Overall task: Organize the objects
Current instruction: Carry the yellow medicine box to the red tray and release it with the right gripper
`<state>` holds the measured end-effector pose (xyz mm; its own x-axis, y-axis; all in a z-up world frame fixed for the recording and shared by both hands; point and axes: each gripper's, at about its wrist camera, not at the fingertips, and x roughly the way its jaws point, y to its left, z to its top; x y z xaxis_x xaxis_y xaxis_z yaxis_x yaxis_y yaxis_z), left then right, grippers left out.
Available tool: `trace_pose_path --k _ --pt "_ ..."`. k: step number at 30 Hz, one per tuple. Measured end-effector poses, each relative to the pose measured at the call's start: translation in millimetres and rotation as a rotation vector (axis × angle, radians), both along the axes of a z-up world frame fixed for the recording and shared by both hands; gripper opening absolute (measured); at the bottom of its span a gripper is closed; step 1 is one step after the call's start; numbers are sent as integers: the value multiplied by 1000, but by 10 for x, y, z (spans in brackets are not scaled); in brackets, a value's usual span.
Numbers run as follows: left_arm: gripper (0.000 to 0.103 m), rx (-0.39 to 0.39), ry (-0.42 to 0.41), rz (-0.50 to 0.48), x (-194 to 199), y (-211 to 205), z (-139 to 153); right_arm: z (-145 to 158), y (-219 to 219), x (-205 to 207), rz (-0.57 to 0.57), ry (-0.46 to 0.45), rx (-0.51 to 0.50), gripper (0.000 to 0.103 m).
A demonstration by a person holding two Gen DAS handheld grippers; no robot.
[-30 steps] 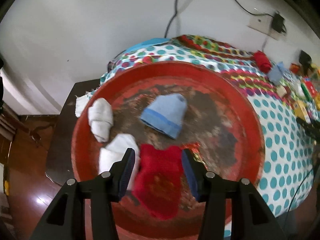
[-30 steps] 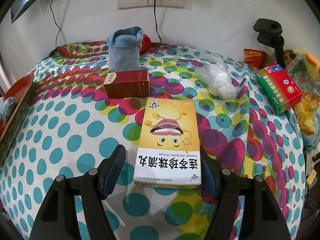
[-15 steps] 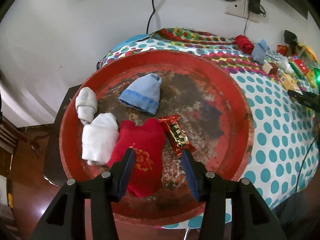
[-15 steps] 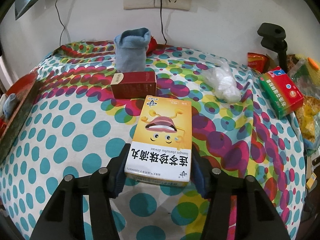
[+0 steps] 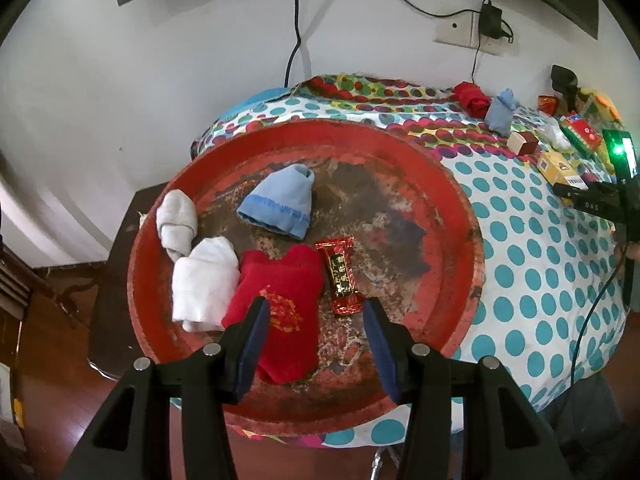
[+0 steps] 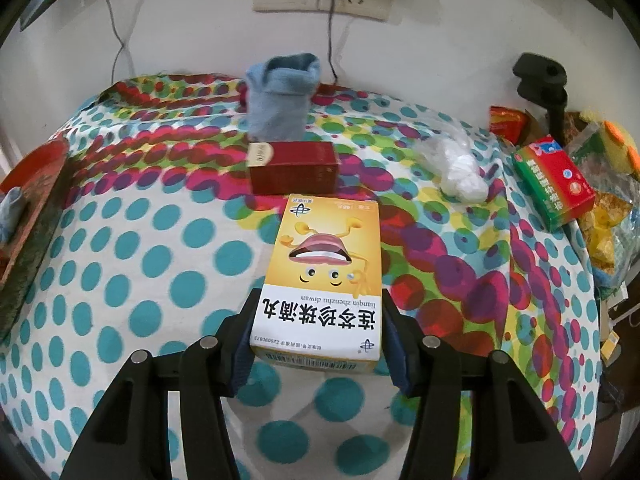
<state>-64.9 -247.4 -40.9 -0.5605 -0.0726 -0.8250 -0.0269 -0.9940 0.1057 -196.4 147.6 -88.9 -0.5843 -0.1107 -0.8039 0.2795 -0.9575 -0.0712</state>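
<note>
From the left wrist view, the left tongs (image 5: 316, 320) hang above the near part of a round red tray (image 5: 468, 216), pointing down and forward with the jaws spread wide and nothing between them. The lower half of a red sock (image 5: 280, 288) with a gold emblem lies under the gap, nearer the left finger, and a red and gold candy wrapper (image 5: 340, 276) lies just beside it, inside the line of the right finger. The wrapper's gold characters are too small to read. Also in the tray are a white sock (image 5: 204, 284) touching the red sock's left edge, a grey-white sock (image 5: 176, 224) behind that, and a light blue sock (image 5: 280, 204) further back. The tray sits on the polka-dot counter (image 5: 532, 248).

From the right wrist view, the right tongs (image 6: 316, 320) reach forward, level over the counter, with both fingers pressed against the long sides of a yellow medicine box (image 6: 324, 276), gripping its near end. The box appears lifted off the cloth. Its label, upside down from here, shows a cartoon face, large Chinese characters, and "lianqin zhenzhu diwan". Just beyond its far end lies a dark red box (image 6: 294, 168), and behind that a rolled blue sock (image 6: 280, 96) stands upright. A green and red box (image 6: 554, 184) lies well apart on the right.
</note>
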Motion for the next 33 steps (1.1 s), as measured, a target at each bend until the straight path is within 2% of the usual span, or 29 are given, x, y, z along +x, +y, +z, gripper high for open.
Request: trace_pose_path --k 9,21,33 --pt "50 -9 10 6 44 -15 73 194 -378 169 69 17 -27 51" --pt "50 -25 7 17 97 -104 95 383 -997 492 226 35 -51 51" --pt "50 -20 10 62 149 -315 119 506 -1520 726 342 39 -63 51"
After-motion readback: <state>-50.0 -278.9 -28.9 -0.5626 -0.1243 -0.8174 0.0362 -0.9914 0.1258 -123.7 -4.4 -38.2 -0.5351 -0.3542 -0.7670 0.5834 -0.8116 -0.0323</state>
